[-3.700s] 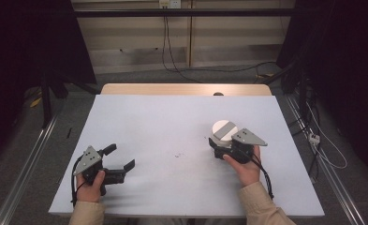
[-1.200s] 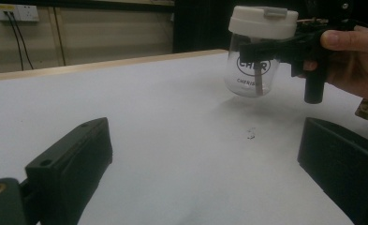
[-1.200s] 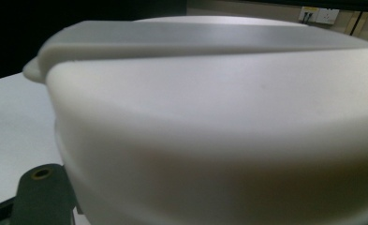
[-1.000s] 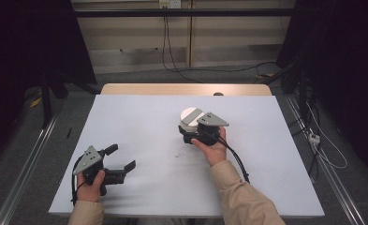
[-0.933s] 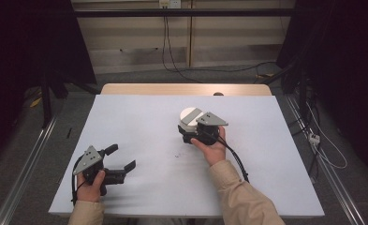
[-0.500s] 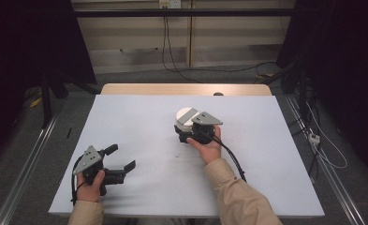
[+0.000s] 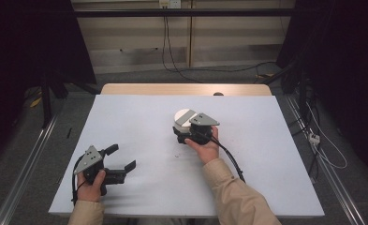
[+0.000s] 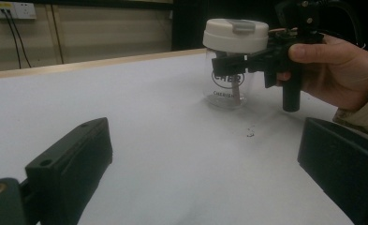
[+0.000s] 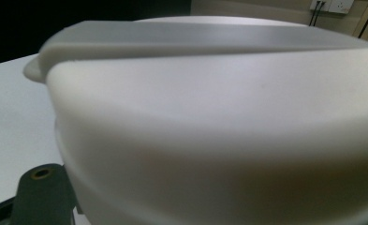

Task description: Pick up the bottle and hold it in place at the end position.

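The high view looks forward and down over the tabletop [image 7: 139, 117]. The left tool's camera sits low, sharing the jar [image 8: 232, 61]; the right's is pressed against what seems its lid [image 9: 219, 122].

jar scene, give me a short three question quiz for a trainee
1. True or false: the jar stands upright on the table.
2. Which gripper is shut on the jar? A) left B) right C) neither
3. Fill in: the jar's lid is coloured ____.

Key
1. True. In the left gripper view its base rests on the table.
2. B. The right gripper clamps the clear wall just under the lid; the left gripper sits apart, jaws open.
3. White.
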Action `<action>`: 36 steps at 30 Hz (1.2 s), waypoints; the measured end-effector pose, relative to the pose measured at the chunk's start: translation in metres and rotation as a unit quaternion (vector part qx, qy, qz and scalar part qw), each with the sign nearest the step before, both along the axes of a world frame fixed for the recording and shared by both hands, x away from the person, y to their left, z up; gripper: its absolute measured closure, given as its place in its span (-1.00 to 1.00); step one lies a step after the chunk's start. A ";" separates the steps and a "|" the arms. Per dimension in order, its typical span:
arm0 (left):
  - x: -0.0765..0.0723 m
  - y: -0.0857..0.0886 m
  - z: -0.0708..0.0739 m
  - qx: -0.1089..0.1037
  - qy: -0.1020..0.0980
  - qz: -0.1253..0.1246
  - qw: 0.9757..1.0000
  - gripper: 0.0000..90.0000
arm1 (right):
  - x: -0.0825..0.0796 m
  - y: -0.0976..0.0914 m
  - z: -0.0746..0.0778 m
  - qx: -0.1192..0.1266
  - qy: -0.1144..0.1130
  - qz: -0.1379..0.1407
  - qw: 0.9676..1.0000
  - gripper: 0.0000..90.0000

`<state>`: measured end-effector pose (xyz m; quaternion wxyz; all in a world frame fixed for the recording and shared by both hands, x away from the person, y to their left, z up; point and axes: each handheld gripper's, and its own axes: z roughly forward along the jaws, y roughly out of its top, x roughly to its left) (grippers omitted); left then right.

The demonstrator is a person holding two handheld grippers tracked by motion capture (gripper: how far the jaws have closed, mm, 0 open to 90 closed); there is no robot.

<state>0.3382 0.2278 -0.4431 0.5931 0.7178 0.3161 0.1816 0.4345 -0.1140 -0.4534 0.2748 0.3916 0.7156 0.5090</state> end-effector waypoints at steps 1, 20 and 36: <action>0.000 0.000 0.000 0.000 0.000 0.000 1.000 -0.93 | 0.000 0.000 0.000 0.000 0.001 0.000 1.000 -0.58; 0.001 0.000 -0.001 0.002 0.003 -0.001 1.000 -0.93 | 0.003 0.008 -0.003 -0.015 -0.008 0.016 1.000 -0.58; 0.004 -0.005 0.000 -0.007 0.006 0.001 1.000 -0.93 | 0.002 0.003 -0.002 -0.010 0.015 0.019 1.000 -0.60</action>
